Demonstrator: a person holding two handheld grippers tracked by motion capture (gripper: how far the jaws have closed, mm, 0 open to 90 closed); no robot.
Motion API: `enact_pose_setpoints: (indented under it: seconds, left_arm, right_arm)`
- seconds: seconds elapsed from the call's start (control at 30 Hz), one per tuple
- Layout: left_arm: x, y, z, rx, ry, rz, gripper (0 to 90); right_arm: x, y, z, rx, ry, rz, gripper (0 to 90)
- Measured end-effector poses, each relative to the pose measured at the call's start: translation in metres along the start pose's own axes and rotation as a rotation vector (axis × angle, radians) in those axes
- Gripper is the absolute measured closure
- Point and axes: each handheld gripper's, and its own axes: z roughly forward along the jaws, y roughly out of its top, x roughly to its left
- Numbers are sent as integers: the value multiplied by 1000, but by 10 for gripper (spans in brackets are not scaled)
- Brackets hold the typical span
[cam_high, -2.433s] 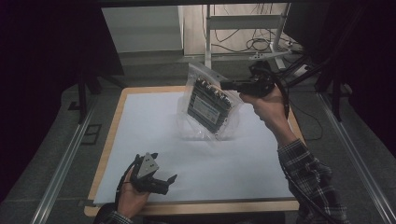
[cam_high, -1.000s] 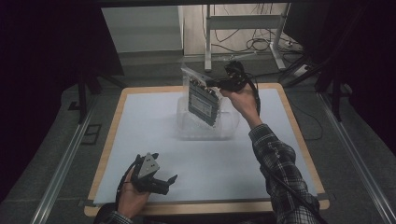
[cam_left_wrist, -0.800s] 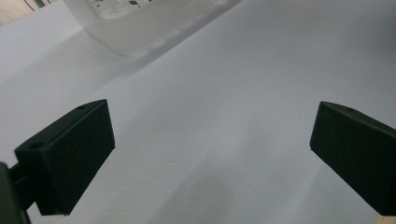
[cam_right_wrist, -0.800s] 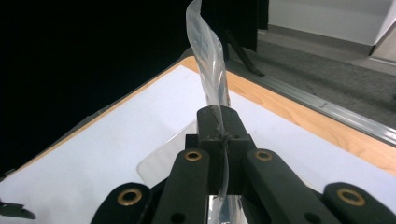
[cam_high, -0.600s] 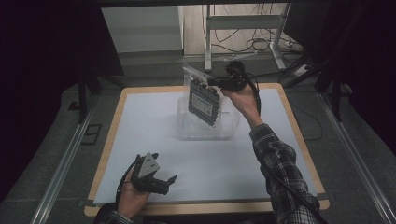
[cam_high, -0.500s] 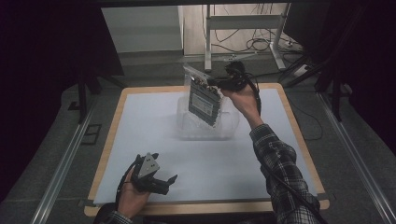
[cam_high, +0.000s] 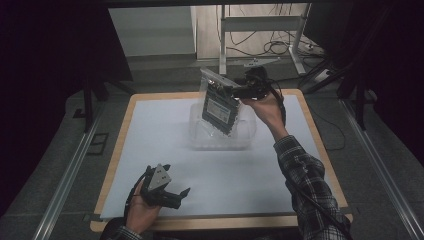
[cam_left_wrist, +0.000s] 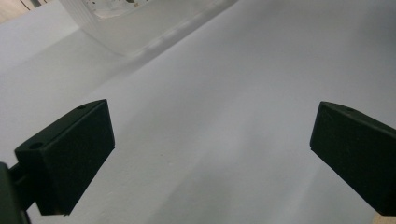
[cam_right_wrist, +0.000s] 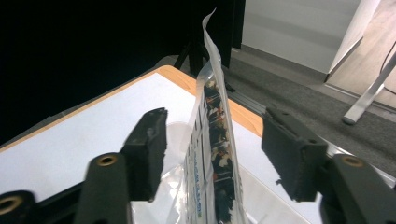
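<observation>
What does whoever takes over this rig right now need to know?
Right gripper: jaws have just been opening, now apart; the pouch stands between them, untouched by the pads.
Left gripper: open, nothing in it, low over the near mat.
Pouch: upright, lower end in the clear tub mid-table.
Done: pouch brought to the tub and let go.
Left: probably draw the right gripper back and check that the pouch settles inside.

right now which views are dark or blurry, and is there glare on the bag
High view: dim with black surroundings, bag fairly sharp, no strong glare. Right gripper view: near jaws soft, bag edge-on with a pale sheen on its top flap. Left gripper view: evenly lit, tub at top slightly soft.
</observation>
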Motion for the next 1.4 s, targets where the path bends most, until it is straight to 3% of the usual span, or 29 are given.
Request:
enact_pose_setpoints:
  seconds: [0.23,0.6,0.73,1.03,1.4]
  left_arm:
    - [3,-1,-1,-17,-22,-23,0]
    - [3,0,-1,-44,-24,-10,0]
    - [3,0,-2,-45,-20,-7,1]
    - [0,0,0,-30,-11,14,0]
    - [-1,0,0,-27,-11,17,0]
  right_arm:
    - [3,-3,-12,-6,-1,-20,281]
    - [7,-17,-26,11,-4,-44,177]
    - [8,-24,-31,23,20,-32,128]
    - [11,-36,-40,26,36,-26,86]
    - [19,-55,-49,69,46,-66,38]
